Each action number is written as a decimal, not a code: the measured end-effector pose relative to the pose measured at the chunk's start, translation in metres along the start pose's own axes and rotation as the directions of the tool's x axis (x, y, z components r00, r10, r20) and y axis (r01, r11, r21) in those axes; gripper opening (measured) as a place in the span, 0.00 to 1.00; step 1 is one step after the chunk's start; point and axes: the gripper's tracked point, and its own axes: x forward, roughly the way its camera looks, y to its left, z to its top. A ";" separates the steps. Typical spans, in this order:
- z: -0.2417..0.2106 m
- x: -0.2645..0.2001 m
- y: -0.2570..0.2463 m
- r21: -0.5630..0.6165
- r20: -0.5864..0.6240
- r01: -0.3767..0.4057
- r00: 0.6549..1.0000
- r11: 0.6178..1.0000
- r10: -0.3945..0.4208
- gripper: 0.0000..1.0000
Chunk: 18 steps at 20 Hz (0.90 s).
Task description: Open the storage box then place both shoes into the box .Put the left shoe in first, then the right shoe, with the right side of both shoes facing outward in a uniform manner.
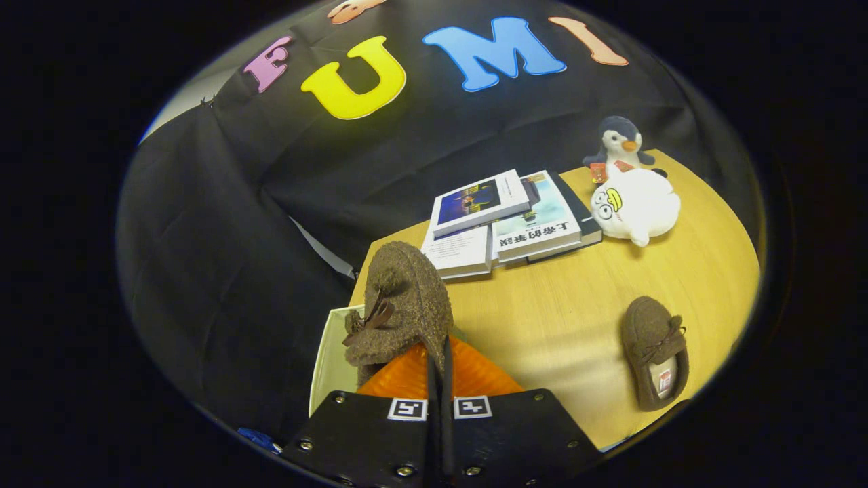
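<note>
The gripper (439,359), fingers pinched narrow on a fuzzy brown moccasin shoe (400,305), holds it above the white open storage box (333,359) at the table's left edge. A thin heel grip might let it twist, landing wrong side outward.

A single fisheye camera rides on the gripper (439,352) and looks forward along its two fingers and downward at a slant. The fingers sit pressed close together, clamped on a brown shoe (400,305) very near the lens. Beyond them the view opens over the wooden table (563,318), looking across it toward the black cloth wall (224,224) at the back. The table's far end curves with the lens. The camera sits close above the table's near edge.
</note>
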 end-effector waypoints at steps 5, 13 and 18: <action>-0.023 0.019 0.036 -0.006 -0.045 -0.031 0.999 1.000 0.031 0.00; -0.055 0.050 0.071 -0.001 -0.086 -0.035 0.996 0.999 0.035 0.00; -0.078 0.073 0.078 -0.001 -0.121 -0.002 0.993 1.000 0.002 0.00</action>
